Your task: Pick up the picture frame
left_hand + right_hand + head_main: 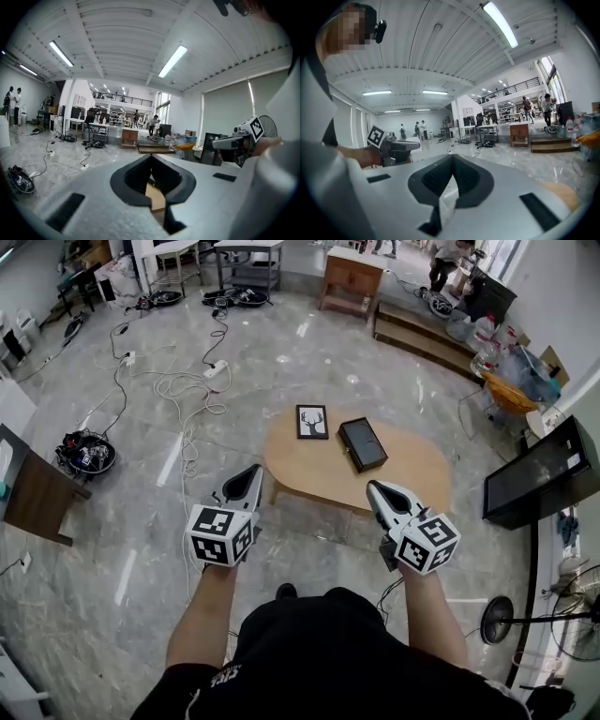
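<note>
Picture frame (312,421) lies flat at the far left of the wooden surface (412,470), just beside a black box (363,443), untouched. Left hand-held gripper (246,484) and right hand-held gripper (387,498) are both closed tight and empty. They point toward the surface from its near edge, so this looks like the approach; the jaws need opening first.

Bright, even light from ceiling tube lamps (172,61); glare streaks on the polished floor (300,362); gripper views show fisheye curvature and dark vignetted corners.
</note>
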Tool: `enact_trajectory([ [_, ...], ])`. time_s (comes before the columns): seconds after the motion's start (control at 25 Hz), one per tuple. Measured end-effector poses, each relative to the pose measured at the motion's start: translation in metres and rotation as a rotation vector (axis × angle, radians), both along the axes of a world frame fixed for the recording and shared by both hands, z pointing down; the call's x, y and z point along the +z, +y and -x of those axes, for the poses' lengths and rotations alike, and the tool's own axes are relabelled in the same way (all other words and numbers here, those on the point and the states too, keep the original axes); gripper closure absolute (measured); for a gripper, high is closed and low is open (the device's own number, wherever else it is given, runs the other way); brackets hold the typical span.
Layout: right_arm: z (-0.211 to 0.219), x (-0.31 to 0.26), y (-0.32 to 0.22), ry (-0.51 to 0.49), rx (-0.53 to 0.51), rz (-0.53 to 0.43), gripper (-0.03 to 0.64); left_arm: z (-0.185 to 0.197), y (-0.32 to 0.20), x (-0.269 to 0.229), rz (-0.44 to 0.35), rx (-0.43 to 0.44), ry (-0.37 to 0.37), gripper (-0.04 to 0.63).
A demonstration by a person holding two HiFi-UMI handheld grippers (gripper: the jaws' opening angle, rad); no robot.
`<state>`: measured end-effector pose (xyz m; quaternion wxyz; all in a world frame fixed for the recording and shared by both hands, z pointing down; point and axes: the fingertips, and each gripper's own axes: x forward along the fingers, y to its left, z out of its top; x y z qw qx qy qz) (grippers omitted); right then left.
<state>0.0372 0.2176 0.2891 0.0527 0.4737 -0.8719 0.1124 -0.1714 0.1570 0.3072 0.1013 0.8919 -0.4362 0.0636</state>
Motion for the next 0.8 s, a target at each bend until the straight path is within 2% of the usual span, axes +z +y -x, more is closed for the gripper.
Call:
enact_trajectory([
  [0.16,0.004,0.015,-0.006,-0.001,0.008,0.027,0.612,0.005,-0.013,0.006,0.008,0.004,0.007,0.586],
  [0.44,-0.016,0.029,-0.035,-0.028,0.046,0.068,0.612,-0.006,-0.042,0.014,0.029,0.021,0.000,0.586],
  [0.8,-0.039,0.053,-0.128,-0.080,0.029,0.100,0.611,-0.033,-0.126,0.031,0.070,0.021,-0.035,0.586],
])
